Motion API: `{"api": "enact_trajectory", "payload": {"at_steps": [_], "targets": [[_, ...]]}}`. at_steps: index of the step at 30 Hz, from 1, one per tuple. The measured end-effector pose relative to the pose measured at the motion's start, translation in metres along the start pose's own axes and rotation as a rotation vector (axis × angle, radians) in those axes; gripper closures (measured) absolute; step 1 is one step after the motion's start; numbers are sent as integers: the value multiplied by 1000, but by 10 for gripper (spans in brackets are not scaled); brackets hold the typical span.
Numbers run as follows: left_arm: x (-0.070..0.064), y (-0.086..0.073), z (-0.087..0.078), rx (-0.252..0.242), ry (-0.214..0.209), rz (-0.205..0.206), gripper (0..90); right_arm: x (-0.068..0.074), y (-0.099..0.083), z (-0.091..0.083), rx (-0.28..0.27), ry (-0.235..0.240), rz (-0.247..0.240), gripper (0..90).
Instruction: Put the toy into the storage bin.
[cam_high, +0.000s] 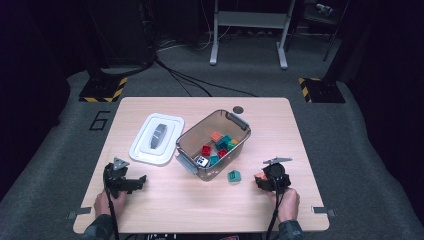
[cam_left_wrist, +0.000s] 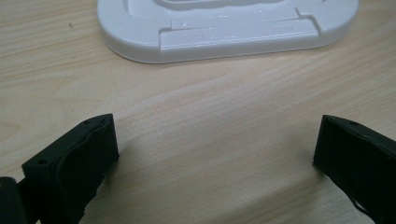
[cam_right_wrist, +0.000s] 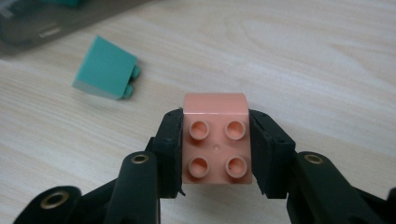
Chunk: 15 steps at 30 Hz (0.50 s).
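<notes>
One clear bin (cam_high: 240, 131); one white lid (cam_high: 156, 139); one teal brick (cam_high: 234, 175) on bench; one pink brick (cam_right_wrist: 216, 138); two grippers.

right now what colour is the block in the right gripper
Salmon pink block, clearest in the right gripper view.

Black grippers (cam_high: 141, 180) — brass-ringed screw holes, grey top plates, trailing black cables.

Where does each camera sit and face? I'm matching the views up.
High view: above the person's side, facing forward and down on the table; both hands, both grippers.
Left gripper view: rides the left gripper, facing the white lid; open fingers.
Right gripper view: rides the right gripper, fingers clamping the pink brick.
Shared: teal brick, lid.
</notes>
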<state>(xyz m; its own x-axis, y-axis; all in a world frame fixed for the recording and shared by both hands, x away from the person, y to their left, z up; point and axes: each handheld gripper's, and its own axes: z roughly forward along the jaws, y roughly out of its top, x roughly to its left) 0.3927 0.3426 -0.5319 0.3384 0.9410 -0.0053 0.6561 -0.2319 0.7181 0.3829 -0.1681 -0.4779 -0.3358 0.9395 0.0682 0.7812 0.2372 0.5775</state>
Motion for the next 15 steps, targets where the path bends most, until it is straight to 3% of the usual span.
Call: {"api": "enact_trajectory", "payload": {"at_steps": [15], "targets": [[0, 0, 0, 1, 0, 5, 0, -2, 32, -28, -64, 6, -37, 589]]}}
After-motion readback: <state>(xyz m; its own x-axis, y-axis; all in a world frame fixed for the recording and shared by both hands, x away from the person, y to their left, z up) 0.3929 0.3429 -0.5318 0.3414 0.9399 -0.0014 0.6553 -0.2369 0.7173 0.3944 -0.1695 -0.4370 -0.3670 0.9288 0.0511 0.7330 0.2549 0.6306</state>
